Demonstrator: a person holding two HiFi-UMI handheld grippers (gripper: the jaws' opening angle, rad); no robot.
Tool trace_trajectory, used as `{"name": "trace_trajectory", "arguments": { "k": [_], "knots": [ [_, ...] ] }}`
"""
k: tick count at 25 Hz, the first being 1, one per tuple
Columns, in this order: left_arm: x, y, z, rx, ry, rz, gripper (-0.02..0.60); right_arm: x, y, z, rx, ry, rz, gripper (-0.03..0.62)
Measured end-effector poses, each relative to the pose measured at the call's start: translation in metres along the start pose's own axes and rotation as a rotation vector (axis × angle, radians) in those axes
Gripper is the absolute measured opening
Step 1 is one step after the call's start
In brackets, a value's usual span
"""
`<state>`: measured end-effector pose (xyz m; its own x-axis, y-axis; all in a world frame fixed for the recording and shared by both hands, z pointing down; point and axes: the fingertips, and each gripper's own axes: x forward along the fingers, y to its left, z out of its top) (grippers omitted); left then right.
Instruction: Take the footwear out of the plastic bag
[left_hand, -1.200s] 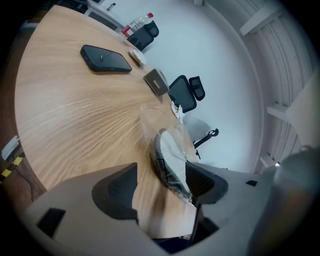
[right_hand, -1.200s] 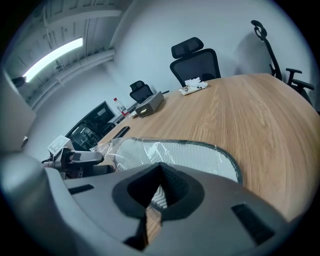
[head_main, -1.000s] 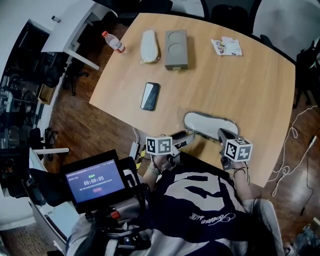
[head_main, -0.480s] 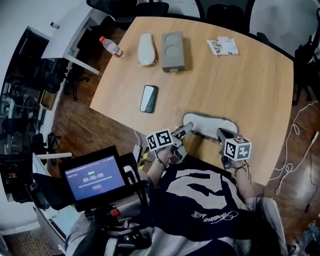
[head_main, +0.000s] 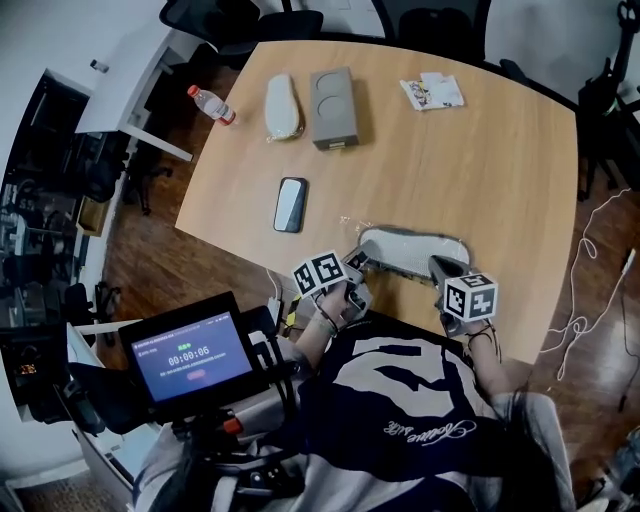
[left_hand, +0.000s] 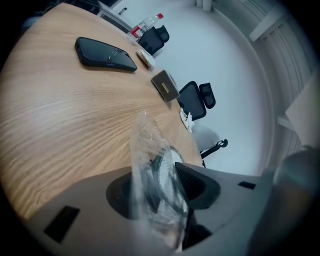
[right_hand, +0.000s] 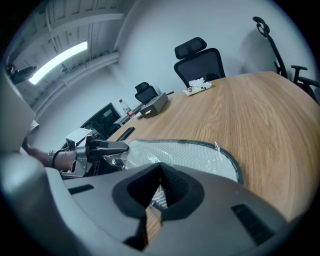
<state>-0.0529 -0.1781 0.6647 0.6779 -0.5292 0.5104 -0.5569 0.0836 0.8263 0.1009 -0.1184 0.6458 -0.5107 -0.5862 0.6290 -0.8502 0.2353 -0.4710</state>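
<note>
Right now the slipper, inside its plastic bag, lies on the table, nearer you than the phone. Your right gripper pinches the bag's end farthest from the phone, likely anchoring it. Your left gripper's jaws have just been closing on film at the phone-side end, probably to pull it open.

On the bench, the footwear lies in the plastic bag at the near edge. A phone lies behind it, leftward. Farther back, left to right: bottle by the edge, slipper, box, packet.
</note>
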Motion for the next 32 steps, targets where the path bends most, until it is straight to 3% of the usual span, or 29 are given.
{"name": "trace_trajectory", "arguments": {
  "k": [6, 8, 13, 15, 19, 25, 32],
  "knots": [
    [-0.002, 0.004, 0.0, -0.044, -0.009, 0.002, 0.132, -0.035, -0.008, -0.003, 0.033, -0.029, 0.003, -0.005],
    [-0.003, 0.005, 0.001, -0.053, -0.006, 0.0, 0.127, -0.05, -0.017, -0.004, 0.099, -0.05, 0.013, 0.078],
    [0.002, 0.006, 0.004, -0.085, 0.01, -0.019, 0.114, -0.08, -0.061, -0.01, 0.227, -0.097, -0.022, 0.096],
    [0.003, 0.008, 0.005, -0.11, 0.012, -0.031, 0.109, -0.085, -0.07, -0.018, 0.274, -0.083, 0.013, 0.133],
    [0.004, 0.009, 0.007, -0.139, 0.013, -0.05, 0.103, -0.082, -0.072, -0.033, 0.358, -0.026, 0.092, 0.135],
    [0.0, 0.007, 0.005, -0.141, 0.022, -0.073, 0.097, -0.072, -0.067, -0.048, 0.393, 0.05, 0.11, 0.161],
    [-0.001, 0.008, 0.005, -0.135, 0.038, -0.066, 0.097, -0.059, -0.066, -0.035, 0.469, 0.097, 0.181, 0.172]
  ]
}}
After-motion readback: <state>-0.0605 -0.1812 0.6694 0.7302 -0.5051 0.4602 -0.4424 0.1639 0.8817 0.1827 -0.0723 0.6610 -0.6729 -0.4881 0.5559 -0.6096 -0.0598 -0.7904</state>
